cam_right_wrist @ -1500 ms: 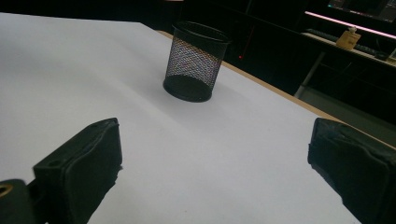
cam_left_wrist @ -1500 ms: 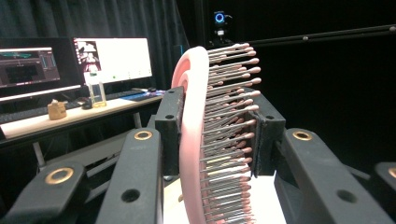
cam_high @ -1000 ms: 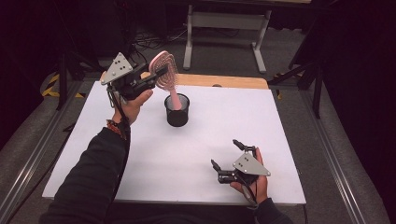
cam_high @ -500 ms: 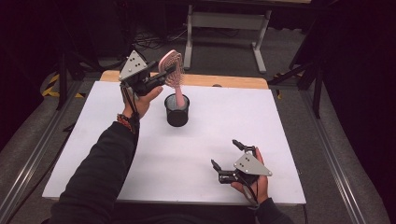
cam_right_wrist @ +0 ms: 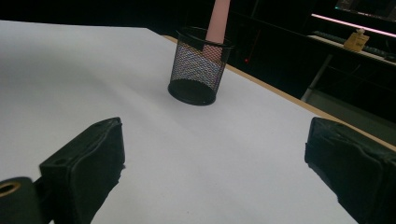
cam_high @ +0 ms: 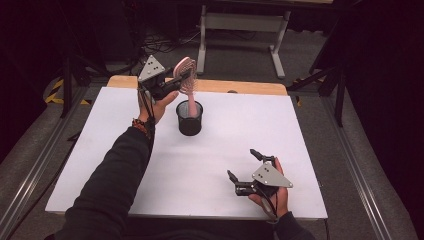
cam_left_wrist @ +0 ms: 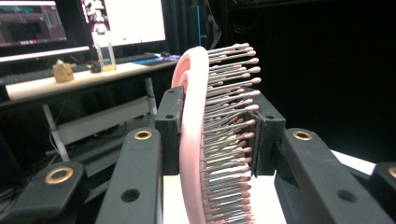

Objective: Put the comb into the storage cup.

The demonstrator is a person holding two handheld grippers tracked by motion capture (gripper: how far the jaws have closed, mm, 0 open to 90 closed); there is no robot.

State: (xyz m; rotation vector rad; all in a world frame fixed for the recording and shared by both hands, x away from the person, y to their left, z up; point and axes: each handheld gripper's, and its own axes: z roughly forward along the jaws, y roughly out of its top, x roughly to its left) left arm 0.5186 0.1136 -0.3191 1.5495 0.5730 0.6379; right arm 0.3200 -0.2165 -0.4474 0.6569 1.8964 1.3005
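Across the white counter (cam_high: 125,165) almost nothing is laid out, so the eye goes to the far side, where a black mesh cup (cam_high: 189,118) stands upright near the wooden back edge. Above it the person's left arm reaches forward, and the left gripper (cam_high: 176,82) has its jaws clamped on the head of a pink hairbrush (cam_high: 187,80), one pad on the smooth back, the other pressed into the bristles. The brush hangs handle-down, and the handle's lower end is inside the cup; whether it touches the bottom I cannot tell. Well apart, near the front edge, the right gripper (cam_high: 243,166) rests in the person's hand with its jaws wide apart and nothing between them, pointing toward the cup.

From where I stand, the weak point looks like that grip: bristles give, so the brush could twist between the pads. The cup also looks light, and a sideways drag on the handle might tip or slide it. Let go with the head leaning far out, and the brush may topple the cup.
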